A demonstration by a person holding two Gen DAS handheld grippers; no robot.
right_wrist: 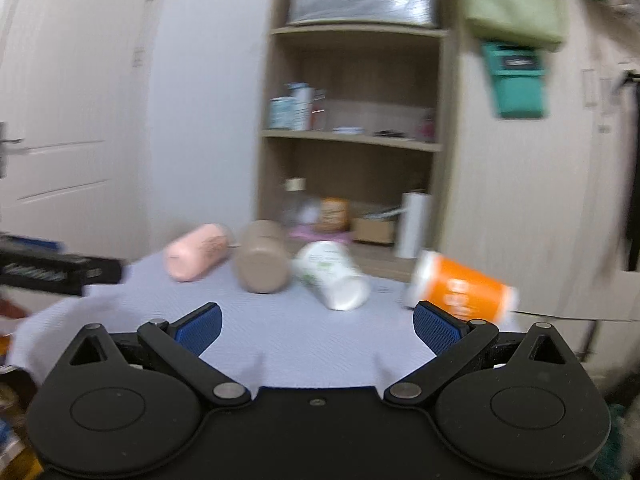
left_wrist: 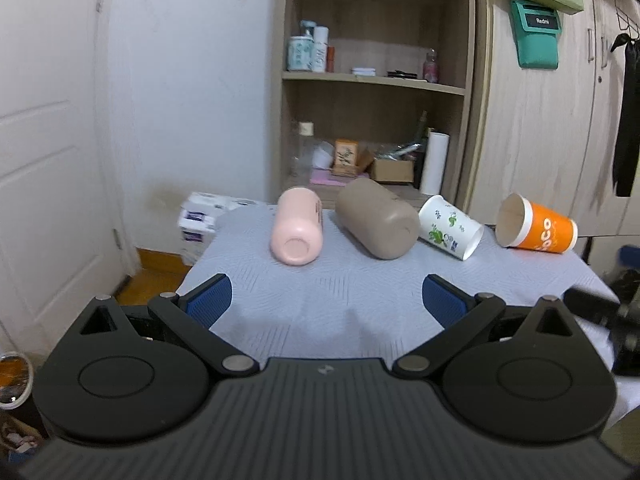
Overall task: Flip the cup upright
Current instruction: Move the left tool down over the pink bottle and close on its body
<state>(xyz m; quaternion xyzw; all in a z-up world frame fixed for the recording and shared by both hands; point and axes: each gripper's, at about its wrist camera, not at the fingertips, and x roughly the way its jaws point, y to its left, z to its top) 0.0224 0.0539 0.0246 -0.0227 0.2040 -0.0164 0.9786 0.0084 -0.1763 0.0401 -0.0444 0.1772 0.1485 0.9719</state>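
Several cups lie on their sides in a row at the far side of the cloth-covered table [left_wrist: 320, 292]: a pink cup [left_wrist: 297, 227], a taupe cup [left_wrist: 376, 218], a white paper cup with green print [left_wrist: 450, 227] and an orange paper cup [left_wrist: 536, 227]. The blurred right wrist view shows the same row: pink cup [right_wrist: 197, 253], taupe cup [right_wrist: 262, 256], white cup [right_wrist: 332, 274], orange cup [right_wrist: 460, 284]. My left gripper [left_wrist: 326, 300] is open and empty, short of the pink and taupe cups. My right gripper [right_wrist: 318, 326] is open and empty, short of the white cup.
A wooden shelf unit [left_wrist: 376, 80] with bottles and boxes stands behind the table, a wardrobe [left_wrist: 540, 120] to its right, a white door [left_wrist: 44, 160] at left. A tissue pack [left_wrist: 200, 220] lies past the table's left edge. The other gripper shows at the right edge [left_wrist: 616, 312].
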